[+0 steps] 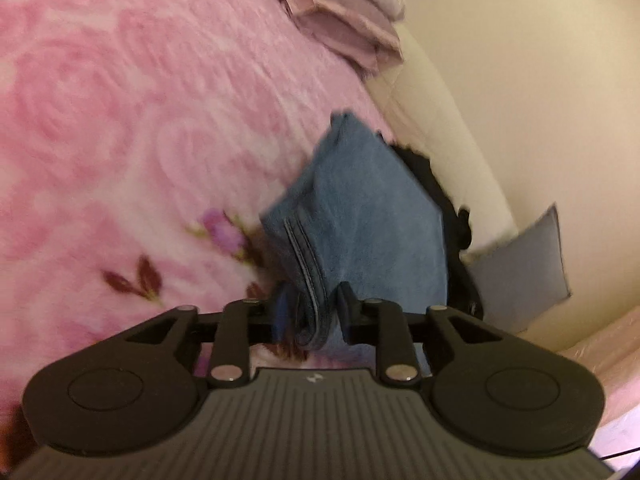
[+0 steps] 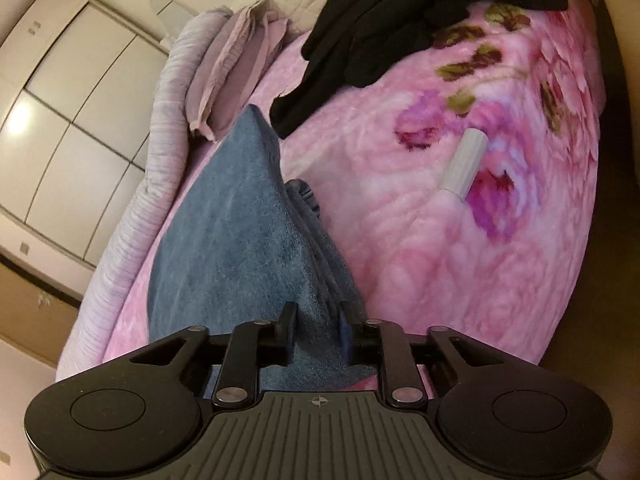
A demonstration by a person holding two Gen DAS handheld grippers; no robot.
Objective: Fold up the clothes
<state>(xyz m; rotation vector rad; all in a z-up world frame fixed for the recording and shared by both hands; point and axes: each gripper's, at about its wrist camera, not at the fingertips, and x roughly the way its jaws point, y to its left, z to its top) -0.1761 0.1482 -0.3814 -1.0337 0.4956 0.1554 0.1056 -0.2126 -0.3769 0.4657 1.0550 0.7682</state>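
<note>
A blue denim garment (image 1: 360, 216) lies partly folded on the pink floral blanket (image 1: 120, 120). My left gripper (image 1: 310, 314) is shut on a stitched edge of the garment and holds it up off the blanket. In the right wrist view the same blue garment (image 2: 232, 240) stretches away from me over the blanket (image 2: 460, 260). My right gripper (image 2: 316, 328) is shut on its near end, with the cloth bunched between the fingers.
A black garment (image 2: 384, 20) lies heaped at the far side of the bed, also showing behind the denim (image 1: 432, 184). Folded mauve bedding (image 2: 224, 80) is at the bed's edge. A white tube (image 2: 464, 164) rests on the blanket. A grey pillow (image 1: 520, 272) leans by the wall.
</note>
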